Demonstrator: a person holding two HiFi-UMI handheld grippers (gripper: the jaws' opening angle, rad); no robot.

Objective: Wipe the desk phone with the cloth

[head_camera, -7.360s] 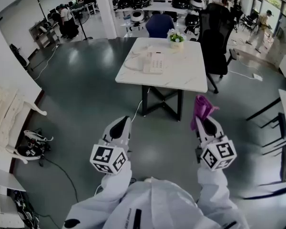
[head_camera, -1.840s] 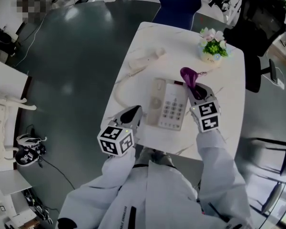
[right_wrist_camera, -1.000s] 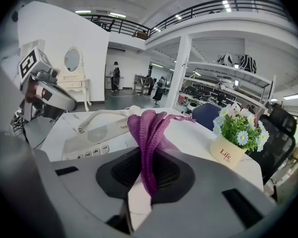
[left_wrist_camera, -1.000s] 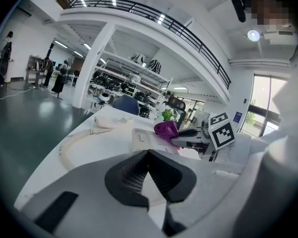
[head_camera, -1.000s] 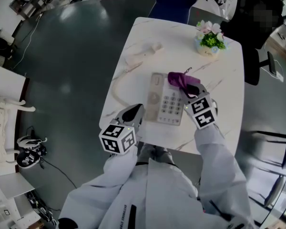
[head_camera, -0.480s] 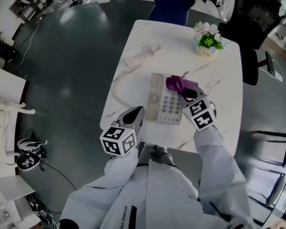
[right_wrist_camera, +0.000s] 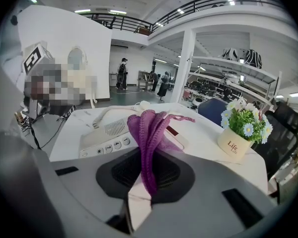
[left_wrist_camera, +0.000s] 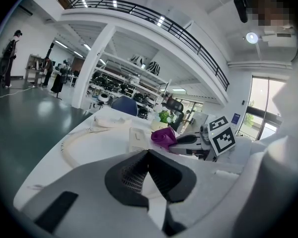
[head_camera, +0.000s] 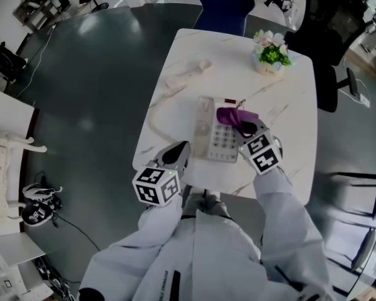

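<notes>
A cream desk phone point(head_camera: 215, 130) lies in the middle of the white marble table point(head_camera: 294, 93). Its handset point(head_camera: 188, 73) rests off the cradle at the far left, joined by a curled cord point(head_camera: 155, 116). My right gripper point(head_camera: 245, 128) is shut on a purple cloth point(head_camera: 234, 115), which hangs over the phone's keypad point(right_wrist_camera: 105, 144) and its upper right part. The cloth point(right_wrist_camera: 149, 130) stands bunched between the jaws in the right gripper view. My left gripper point(head_camera: 174, 155) hovers at the table's near left edge, shut with nothing in it, away from the phone point(left_wrist_camera: 139, 139).
A small pot of flowers point(head_camera: 269, 55) stands at the table's far right corner. A blue chair point(head_camera: 224, 5) and a black office chair point(head_camera: 329, 36) sit behind the table. Dark floor surrounds the table; a white bench point(head_camera: 3, 162) is at left.
I walked up to the table from afar. Over the last second the right gripper drew the cloth a little nearer over the phone's keypad. The left gripper stayed put.
</notes>
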